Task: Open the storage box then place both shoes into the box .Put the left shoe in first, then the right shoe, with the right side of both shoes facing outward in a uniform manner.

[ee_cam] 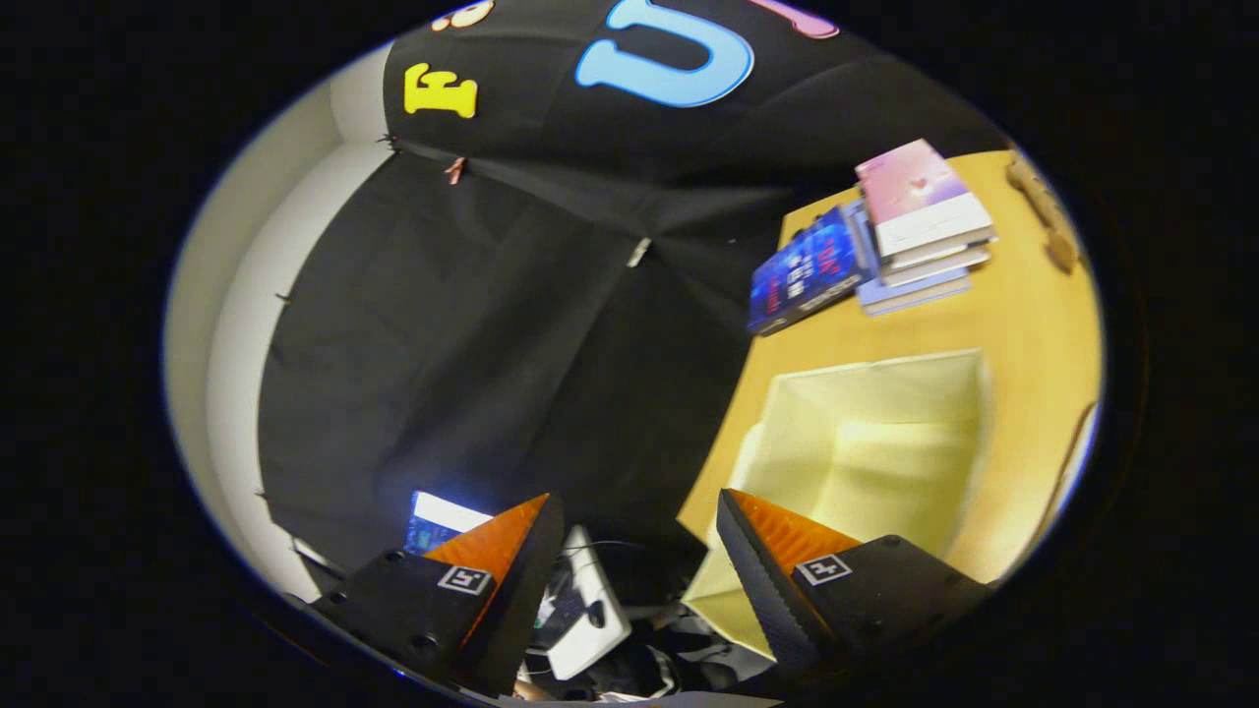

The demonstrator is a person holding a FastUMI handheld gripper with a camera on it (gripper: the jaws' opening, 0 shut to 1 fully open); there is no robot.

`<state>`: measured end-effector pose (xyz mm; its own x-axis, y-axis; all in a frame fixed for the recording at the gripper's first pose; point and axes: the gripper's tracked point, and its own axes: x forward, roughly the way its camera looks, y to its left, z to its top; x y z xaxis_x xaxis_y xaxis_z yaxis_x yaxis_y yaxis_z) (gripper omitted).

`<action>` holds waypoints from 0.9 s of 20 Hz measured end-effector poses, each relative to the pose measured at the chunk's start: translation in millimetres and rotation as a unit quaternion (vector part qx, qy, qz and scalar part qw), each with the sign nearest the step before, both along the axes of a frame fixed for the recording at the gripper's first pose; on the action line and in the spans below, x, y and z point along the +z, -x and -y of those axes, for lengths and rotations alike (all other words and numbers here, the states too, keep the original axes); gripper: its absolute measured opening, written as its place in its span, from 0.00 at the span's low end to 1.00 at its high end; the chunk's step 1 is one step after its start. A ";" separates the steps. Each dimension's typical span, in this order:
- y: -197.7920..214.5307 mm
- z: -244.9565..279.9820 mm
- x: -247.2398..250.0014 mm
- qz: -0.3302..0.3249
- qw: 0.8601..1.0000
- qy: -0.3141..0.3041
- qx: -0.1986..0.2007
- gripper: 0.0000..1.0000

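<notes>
Setting: a booth hung with black cloth (492,324), a pale wall (226,324) at its far side, and a wooden counter (1023,324) seen at a steep tilt.

Item, nearest: the tongs (639,551). The two fingers are held well apart and nothing is gripped between them. Below and between them a clutter of cables and a white device (590,615) is seen, off the counter; a lit screen (443,521) is noted just behind one finger.

Item, just ahead of the other finger: the storage box (885,442), set on the counter. It is seen open at the top, its pale fabric lining exposed and its interior bare of shoes. The walls are judged soft and light, likely to buckle or slide if pushed; a hold on the upper rim is advised, with care that the box is not dragged along the counter. Whether a lid or flap belongs to it cannot be told.

Item, beyond the box: a stack of books (925,221), a dark blue volume (807,270) leaned beside it.

Item, at the far edge of the counter: a small brown object (1048,221), unidentified.

Shoes: to be located before the left one is taken. A grip on the heel collar is judged best.
</notes>
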<state>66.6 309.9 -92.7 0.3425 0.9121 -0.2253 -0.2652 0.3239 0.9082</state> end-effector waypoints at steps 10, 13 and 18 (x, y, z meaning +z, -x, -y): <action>-3.1 195.8 -133.3 -0.043 0.958 0.266 -0.102 0.96; 7.1 227.3 -180.4 -0.075 0.939 0.320 -0.103 0.91; 20.4 240.6 -238.2 -0.113 0.923 0.362 -0.058 0.70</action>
<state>46.1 69.3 -330.9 0.2977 0.4543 -0.8397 -0.0200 0.8823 0.4703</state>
